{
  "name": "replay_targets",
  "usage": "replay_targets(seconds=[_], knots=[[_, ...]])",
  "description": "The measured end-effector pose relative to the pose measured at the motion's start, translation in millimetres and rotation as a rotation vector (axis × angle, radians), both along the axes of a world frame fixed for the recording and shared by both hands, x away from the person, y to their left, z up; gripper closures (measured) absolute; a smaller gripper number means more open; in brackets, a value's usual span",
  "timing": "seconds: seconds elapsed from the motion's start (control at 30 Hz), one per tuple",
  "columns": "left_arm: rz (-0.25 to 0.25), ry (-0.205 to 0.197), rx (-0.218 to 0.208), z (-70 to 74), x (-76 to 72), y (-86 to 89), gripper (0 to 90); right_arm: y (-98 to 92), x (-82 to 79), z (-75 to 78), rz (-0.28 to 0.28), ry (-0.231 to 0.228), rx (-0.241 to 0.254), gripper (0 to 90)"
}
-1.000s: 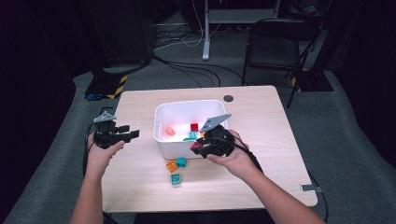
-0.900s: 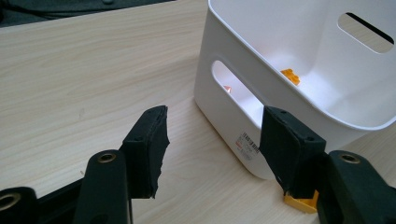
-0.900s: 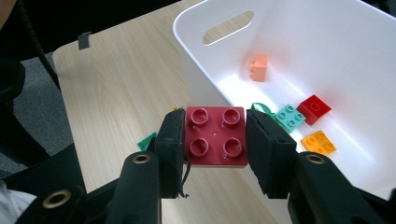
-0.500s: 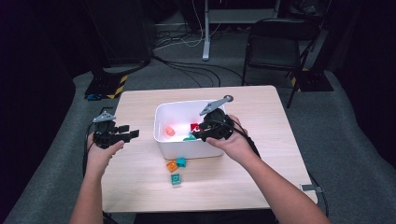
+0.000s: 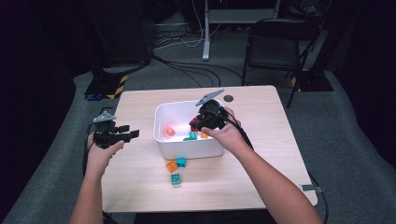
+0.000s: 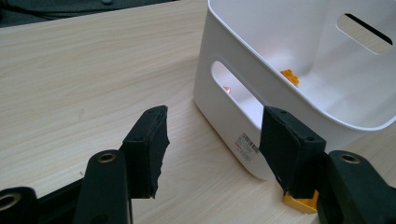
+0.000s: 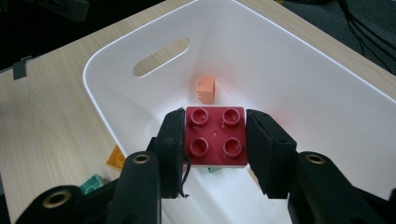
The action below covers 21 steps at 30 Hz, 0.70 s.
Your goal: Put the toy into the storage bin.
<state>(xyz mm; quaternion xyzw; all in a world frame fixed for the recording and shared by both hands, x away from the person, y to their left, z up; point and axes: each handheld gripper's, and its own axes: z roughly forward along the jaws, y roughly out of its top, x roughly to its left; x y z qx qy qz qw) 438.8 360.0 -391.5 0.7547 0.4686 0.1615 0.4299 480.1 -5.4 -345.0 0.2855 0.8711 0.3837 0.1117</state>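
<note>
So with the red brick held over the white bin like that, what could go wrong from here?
The right hand-held gripper pinches the red brick only by its two smooth sides, so it could slip early. Dropped from this height into the white bin, it might bounce off the orange brick lying below.

yellow block (image 6: 299, 203) mostly hidden behind a finger at the frame's bottom edge, white bin (image 6: 261, 116) cut off at right, teal block (image 7: 95, 184) half hidden behind the right gripper

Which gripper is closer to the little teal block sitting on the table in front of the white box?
The right gripper. It is over the white box, just behind the teal block; the left gripper is off at the table's left edge.
</note>
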Motion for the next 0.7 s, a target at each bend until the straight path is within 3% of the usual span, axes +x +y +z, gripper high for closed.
replay_targets(seconds=[0.7], knots=[[-0.006, 0.006, 0.001, -0.8, 1.1, -0.4, 41.5, 26.8, 40.9, -18.2, -0.046, 0.021, 0.003, 58.3]])
